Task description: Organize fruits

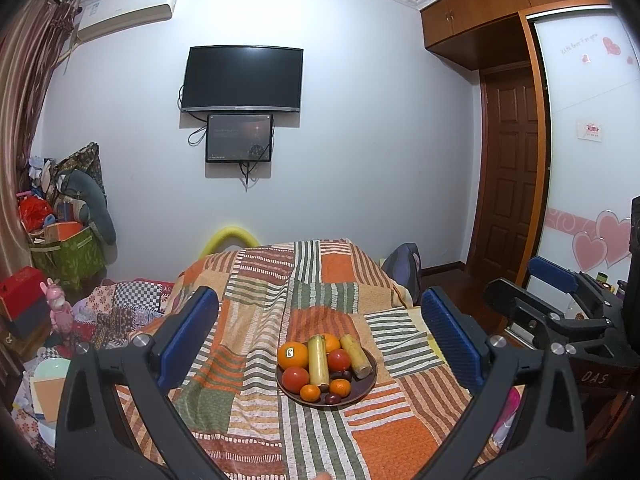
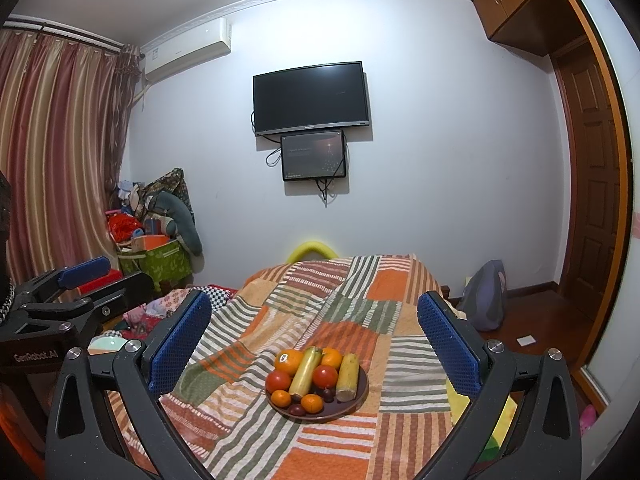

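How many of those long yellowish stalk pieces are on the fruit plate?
2. One stalk lies along the middle of the plate; the other stalk lies along its right side. More may hide beneath the round fruit.

Evenly and rather dimly lit, apparently from overhead; soft shadows under the black wall-mounted television (image 1: 242,79) and beside the dark round fruit plate (image 2: 360,394). Mild glare on the frosted white wardrobe door (image 1: 588,128). Heavy fisheye bending of walls and ceiling lines, black vignette at corners. Sharp centrally, slightly grainy, softer toward the edges.
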